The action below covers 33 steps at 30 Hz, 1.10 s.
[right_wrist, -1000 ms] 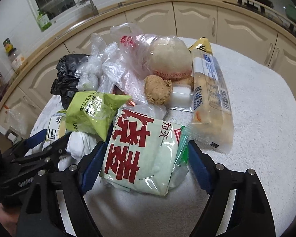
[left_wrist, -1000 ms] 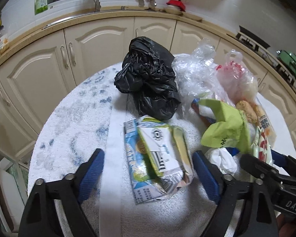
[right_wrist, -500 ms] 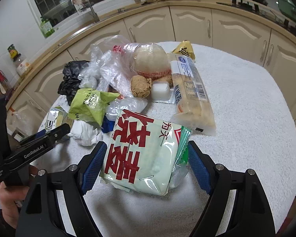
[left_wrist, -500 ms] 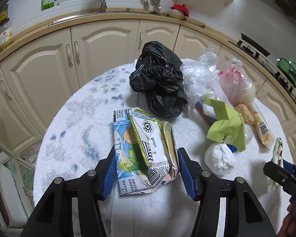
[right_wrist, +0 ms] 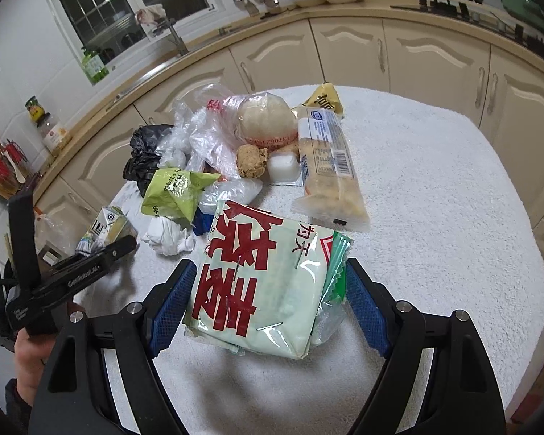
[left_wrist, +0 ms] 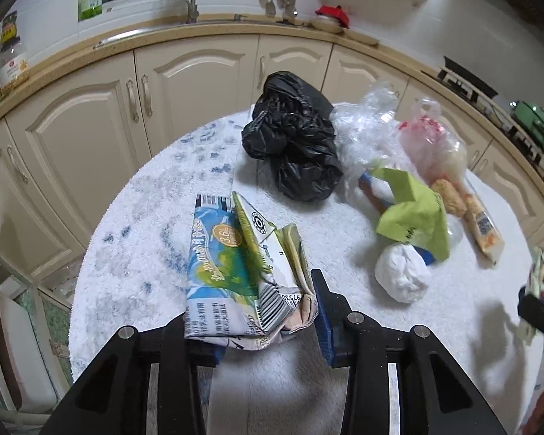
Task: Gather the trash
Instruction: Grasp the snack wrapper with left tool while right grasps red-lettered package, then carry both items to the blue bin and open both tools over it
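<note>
The left gripper [left_wrist: 263, 320] has its fingers closed on the near end of a crushed milk carton [left_wrist: 244, 272], which lies on the white towel-covered tabletop [left_wrist: 344, 380] in front of a crumpled black bag [left_wrist: 295, 143]. The carton is flattened card: light, fairly stiff along its folds, slick on the printed faces, so a hold across the folded bottom edge, where it is thickest, should keep it from sliding out. The left finger is mostly hidden behind the carton, so the grip is a judgement from the right pad pressing the creased corner.

The right gripper [right_wrist: 264, 310] sits with its fingers open on either side of a green-and-red plastic packet [right_wrist: 263, 279], neither pad clearly touching it. That packet looks soft, thin and slippery, with loose film at its right edge; pinching across the middle would likely gather more material.

Whether the packet lies flat or is slightly raised is hard to tell. No trash bin or receptacle is in view.
</note>
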Each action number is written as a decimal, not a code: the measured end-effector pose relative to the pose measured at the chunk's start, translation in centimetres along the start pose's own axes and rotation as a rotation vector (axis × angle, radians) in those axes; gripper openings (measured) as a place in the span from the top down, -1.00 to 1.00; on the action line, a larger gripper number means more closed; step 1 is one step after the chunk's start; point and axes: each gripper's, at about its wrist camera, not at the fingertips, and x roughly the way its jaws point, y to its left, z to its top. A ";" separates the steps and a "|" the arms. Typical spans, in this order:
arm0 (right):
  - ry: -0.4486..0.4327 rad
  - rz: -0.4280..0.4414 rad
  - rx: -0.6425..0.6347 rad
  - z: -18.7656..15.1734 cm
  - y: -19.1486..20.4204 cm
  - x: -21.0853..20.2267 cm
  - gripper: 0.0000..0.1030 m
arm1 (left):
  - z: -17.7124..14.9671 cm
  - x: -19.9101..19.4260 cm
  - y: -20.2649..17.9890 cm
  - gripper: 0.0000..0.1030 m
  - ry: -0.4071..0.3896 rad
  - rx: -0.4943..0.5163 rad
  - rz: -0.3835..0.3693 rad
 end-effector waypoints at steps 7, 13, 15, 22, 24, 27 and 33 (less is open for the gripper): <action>-0.012 0.014 0.012 -0.4 -0.7 -1.0 -0.61 | -0.1 -1.3 0.1 0.65 -0.033 -0.007 -0.032; -0.042 0.020 0.013 -0.5 -1.4 -2.6 -0.61 | -0.5 -3.7 -1.6 0.65 -0.093 0.027 -0.050; -0.057 0.021 0.014 -0.6 -1.7 -3.4 -0.61 | -0.5 -5.4 -2.7 0.65 -0.128 0.052 -0.059; -0.147 0.022 0.012 0.2 -2.7 -7.5 -0.61 | -0.7 -10.8 -6.8 0.65 -0.241 0.118 -0.121; -0.179 0.023 0.014 0.4 -3.0 -9.0 -0.61 | -0.9 -12.2 -8.1 0.65 -0.268 0.139 -0.143; -0.225 0.019 0.015 0.7 -3.6 -11.2 -0.61 | -1.3 -14.3 -10.2 0.65 -0.305 0.170 -0.180; -0.320 0.001 0.031 1.1 -5.3 -15.8 -0.61 | -2.7 -17.3 -14.2 0.64 -0.359 0.237 -0.263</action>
